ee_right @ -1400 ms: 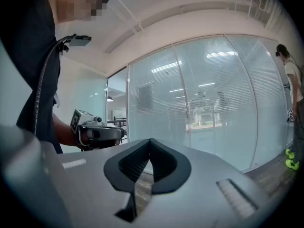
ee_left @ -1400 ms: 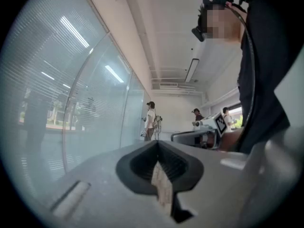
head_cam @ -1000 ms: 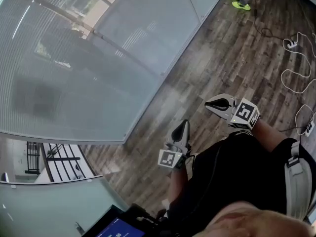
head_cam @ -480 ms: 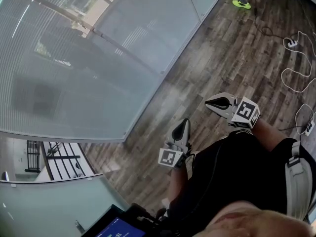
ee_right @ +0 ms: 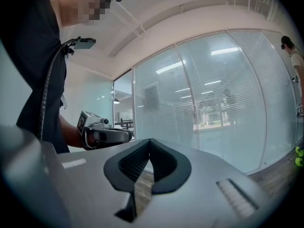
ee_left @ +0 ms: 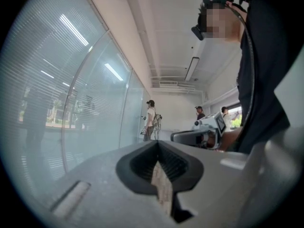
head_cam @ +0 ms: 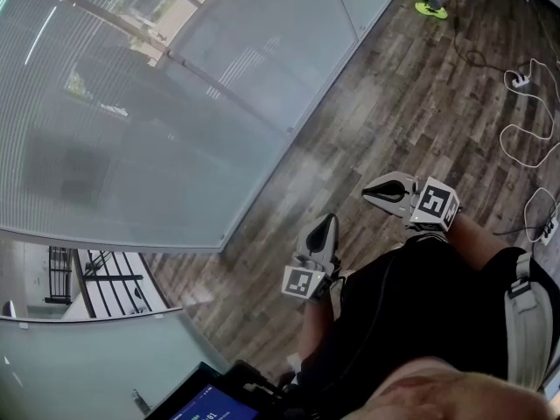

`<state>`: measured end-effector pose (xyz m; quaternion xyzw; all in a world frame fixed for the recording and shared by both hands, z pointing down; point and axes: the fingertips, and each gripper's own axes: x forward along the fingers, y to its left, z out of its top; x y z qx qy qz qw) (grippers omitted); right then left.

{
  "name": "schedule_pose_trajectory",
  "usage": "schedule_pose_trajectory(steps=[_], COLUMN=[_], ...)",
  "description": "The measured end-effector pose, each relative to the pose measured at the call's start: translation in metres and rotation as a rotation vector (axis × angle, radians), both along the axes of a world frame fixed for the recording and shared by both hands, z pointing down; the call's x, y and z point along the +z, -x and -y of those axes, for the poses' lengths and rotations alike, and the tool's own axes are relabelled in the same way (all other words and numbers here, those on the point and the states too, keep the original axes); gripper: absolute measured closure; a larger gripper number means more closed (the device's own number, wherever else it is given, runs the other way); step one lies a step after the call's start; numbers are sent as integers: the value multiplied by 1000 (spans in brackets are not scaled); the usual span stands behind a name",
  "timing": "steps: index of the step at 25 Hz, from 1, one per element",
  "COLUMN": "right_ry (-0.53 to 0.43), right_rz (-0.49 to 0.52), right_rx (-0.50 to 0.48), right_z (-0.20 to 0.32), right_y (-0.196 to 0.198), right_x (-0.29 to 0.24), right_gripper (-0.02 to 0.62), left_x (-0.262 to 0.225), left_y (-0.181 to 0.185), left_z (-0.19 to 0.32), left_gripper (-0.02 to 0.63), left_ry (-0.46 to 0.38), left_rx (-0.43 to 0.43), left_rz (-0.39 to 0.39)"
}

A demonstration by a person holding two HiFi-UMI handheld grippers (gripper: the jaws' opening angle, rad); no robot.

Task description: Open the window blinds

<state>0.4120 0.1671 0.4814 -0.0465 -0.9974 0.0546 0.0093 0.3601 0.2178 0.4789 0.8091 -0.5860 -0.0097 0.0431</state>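
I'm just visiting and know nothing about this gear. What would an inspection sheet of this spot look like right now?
Surface: wood-plank floor, bare beside the glass wall.
Job's things: window blinds hang lowered across the glass, and the outside shows only hazily through them. Neither gripper touches them.
Clutter: a pair of yellow-green shoes on the floor far off.
Grippers: left gripper and right gripper are held near the person's waist, fingers together, with nothing between them.
Cables: white cables loop over the floor to a power strip, away from the blinds.
Surroundings: people stand farther along the glass wall, with ceiling lights overhead.
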Motion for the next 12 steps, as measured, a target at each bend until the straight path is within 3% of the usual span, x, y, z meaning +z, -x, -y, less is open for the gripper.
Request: schedule_pose_trajectory(steps=[12], right_ry=[24], right_rz=[-16], right_rx=[-40], right_z=[-10], right_y=[-12], right_x=[19], right_gripper=[589], left_x=[10], left_y=[-7], left_z=[-1], left_gripper=[607], left_ry=[31], left_rx=[-12], left_rz=[18])
